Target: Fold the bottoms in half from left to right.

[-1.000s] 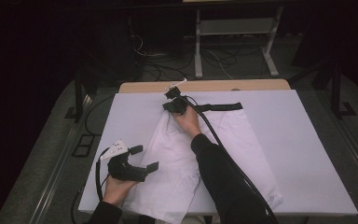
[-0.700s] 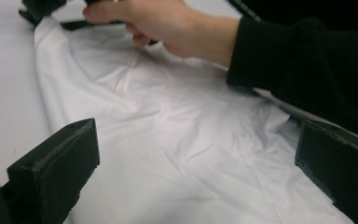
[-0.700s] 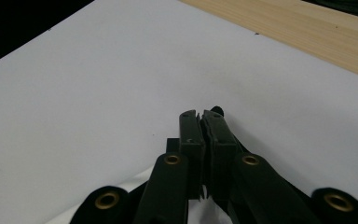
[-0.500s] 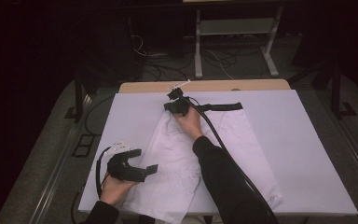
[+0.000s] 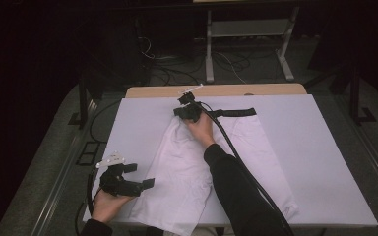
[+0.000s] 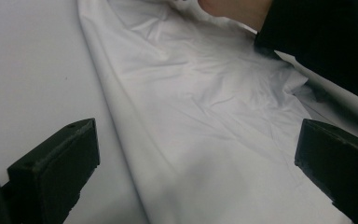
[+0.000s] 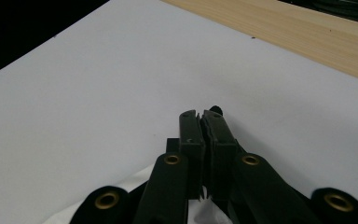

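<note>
Right gripper (image 5: 187, 111) fingers clenched on the dark waistband (image 5: 234, 112) of the white garment (image 5: 192, 167), at its far end. Left gripper (image 5: 142, 177) fingers released, spread wide just beside the garment's near-left edge. Garment lies flat on the white bench (image 5: 320, 162).

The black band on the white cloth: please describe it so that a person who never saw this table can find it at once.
Start at the white table and find the white garment spread across its middle. Follow the garment to its far edge, where the right gripper, jaws shut, pinches it. The black band runs along that edge, the only dark strip on the pale cloth.
</note>
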A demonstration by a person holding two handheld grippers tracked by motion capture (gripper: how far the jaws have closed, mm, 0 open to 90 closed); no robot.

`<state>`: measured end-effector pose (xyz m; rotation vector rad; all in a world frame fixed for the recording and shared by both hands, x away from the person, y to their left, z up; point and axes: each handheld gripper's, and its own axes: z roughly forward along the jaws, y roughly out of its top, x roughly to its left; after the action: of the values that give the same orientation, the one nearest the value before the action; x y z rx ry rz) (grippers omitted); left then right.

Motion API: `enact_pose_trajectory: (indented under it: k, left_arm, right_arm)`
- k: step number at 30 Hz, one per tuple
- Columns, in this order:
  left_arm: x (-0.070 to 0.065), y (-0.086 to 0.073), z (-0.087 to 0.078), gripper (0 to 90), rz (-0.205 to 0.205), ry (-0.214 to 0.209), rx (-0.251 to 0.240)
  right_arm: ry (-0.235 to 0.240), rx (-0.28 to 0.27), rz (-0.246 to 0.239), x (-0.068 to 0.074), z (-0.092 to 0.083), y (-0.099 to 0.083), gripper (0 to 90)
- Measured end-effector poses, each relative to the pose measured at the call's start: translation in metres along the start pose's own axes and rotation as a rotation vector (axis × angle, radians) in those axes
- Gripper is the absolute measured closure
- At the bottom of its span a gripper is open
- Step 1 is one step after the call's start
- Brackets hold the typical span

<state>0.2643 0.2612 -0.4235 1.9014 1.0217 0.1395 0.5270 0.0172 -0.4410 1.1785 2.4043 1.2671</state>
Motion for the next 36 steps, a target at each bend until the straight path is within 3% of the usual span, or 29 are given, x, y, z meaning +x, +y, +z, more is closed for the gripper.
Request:
enact_pose_trajectory:
  k: [12, 20, 25, 36]
  left_arm:
    - [-0.002, -0.007, -0.010, 0.0, -0.052, -0.009, 0.086]
    - [-0.002, -0.016, -0.017, 0.0, -0.071, -0.037, 0.128]
    - [-0.002, -0.023, -0.023, 0.0, -0.107, -0.059, 0.184]
    - [-0.003, -0.026, -0.034, 0.0, -0.135, -0.093, 0.252]
  right_arm:
    - [0.001, -0.008, 0.011, 0.000, 0.000, -0.002, 85.7]
    - [0.002, -0.008, 0.012, 0.001, 0.001, -0.003, 85.7]
    - [0.001, -0.008, 0.010, 0.001, 0.001, -0.003, 85.7]
    - [0.001, -0.011, 0.011, 0.000, -0.001, -0.003, 85.7]
